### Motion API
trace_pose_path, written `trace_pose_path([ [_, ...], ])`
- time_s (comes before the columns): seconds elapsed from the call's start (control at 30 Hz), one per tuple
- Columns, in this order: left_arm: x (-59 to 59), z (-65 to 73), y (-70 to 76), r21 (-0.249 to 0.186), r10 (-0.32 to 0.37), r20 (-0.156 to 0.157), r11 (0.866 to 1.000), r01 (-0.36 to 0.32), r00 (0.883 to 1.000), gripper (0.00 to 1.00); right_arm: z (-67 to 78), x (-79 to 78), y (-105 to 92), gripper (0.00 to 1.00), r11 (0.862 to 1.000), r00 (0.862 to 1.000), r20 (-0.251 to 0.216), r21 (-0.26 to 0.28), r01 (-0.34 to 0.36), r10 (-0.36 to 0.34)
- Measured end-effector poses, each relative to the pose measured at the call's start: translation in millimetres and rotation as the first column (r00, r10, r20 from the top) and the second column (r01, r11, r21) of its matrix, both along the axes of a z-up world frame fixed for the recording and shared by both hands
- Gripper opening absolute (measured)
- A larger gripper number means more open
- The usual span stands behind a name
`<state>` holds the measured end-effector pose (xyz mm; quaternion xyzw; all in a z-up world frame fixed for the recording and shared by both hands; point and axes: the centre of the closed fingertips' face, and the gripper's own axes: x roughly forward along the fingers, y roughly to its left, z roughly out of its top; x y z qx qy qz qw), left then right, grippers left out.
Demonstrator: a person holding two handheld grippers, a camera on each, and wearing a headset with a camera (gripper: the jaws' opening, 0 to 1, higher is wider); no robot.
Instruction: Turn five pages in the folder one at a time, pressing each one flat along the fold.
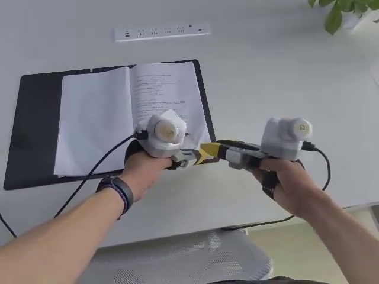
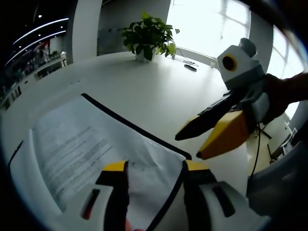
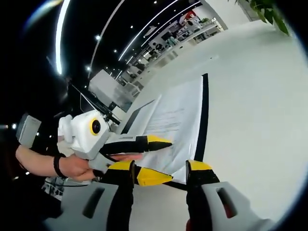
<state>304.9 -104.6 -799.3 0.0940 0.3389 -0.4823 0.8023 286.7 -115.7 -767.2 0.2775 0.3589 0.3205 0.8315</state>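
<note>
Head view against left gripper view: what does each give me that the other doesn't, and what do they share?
Head view: the power strip beyond the folder, the folder's black left cover, the blank left page, and the wristband on the person's arm.
Left gripper view: the left gripper, jaws open astride the folder's edge by its near right corner, bright windows, and small dark items far along the table.
Shared: the printed right page, the potted plant, and the right gripper, open.
</note>
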Motion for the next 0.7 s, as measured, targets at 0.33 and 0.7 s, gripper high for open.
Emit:
trace_pose_path([
  [0.33, -0.4, -0.4, 2.3, -0.005, 0.008, 0.002, 1.0, -0.008, 1.0, 0.43, -10.1, 0.5, 1.8, 0.38, 0.999, 0.998, -0.069, 0.05, 0.007, -0.004],
  [0.7, 0.5, -1.3, 2.8, 0.003, 0.002, 0.013, 1.0, -0.002, 1.0, 0.43, -19.0, 4.8, 6.4, 0.3, 0.995, 0.99, -0.139, 0.094, 0.04, -0.027],
])
